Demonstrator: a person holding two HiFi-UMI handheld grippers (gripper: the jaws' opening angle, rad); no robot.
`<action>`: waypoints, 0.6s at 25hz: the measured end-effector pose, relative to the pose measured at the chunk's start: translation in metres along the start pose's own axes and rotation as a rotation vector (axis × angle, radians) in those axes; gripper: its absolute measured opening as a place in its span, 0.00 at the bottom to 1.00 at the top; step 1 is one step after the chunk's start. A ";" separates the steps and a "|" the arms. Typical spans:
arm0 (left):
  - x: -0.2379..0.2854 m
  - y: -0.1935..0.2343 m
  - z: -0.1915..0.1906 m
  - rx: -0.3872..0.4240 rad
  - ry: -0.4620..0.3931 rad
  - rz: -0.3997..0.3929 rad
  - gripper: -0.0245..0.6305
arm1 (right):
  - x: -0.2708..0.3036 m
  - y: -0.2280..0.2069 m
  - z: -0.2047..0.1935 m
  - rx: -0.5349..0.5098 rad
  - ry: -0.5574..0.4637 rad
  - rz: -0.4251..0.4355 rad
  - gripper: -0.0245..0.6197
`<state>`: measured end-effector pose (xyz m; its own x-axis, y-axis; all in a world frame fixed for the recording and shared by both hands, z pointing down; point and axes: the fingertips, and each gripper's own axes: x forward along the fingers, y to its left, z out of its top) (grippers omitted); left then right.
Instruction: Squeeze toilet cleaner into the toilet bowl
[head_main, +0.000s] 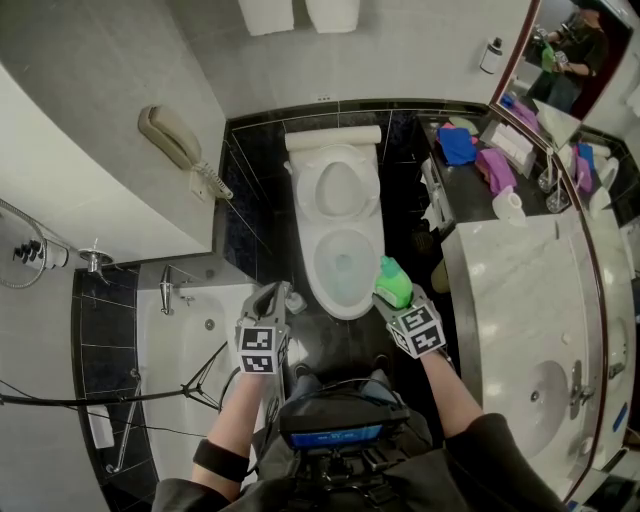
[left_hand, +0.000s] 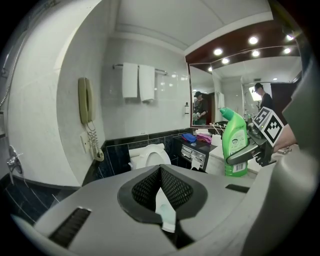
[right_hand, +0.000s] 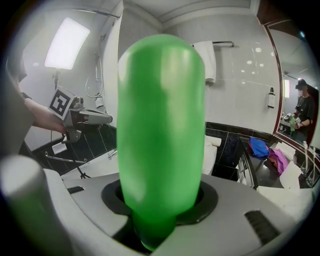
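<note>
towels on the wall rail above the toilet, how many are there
2. In the left gripper view, the left towel and the right towel, both white, hang side by side on the rail above the toilet. No others seem hidden.

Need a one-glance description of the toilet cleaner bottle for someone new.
Find the white toilet against the black-tiled wall. In the head view, just right of its bowl's front, the right gripper clamps a bright green bottle, the only vivid green thing beside the toilet.
</note>
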<state>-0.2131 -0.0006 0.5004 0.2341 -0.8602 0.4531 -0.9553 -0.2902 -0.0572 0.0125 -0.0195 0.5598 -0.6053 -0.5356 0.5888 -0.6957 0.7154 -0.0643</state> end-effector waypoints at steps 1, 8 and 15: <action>0.001 -0.001 -0.001 0.005 0.005 0.000 0.04 | 0.000 -0.001 -0.002 0.000 0.000 0.000 0.34; 0.010 -0.030 0.010 -0.003 0.013 -0.060 0.04 | -0.006 -0.012 -0.003 0.001 -0.004 0.016 0.34; 0.023 -0.067 0.021 0.018 0.006 -0.056 0.05 | -0.015 -0.029 -0.007 0.005 -0.025 0.034 0.34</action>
<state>-0.1398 -0.0102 0.4960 0.2856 -0.8398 0.4617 -0.9373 -0.3452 -0.0479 0.0450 -0.0291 0.5587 -0.6381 -0.5220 0.5660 -0.6763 0.7313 -0.0880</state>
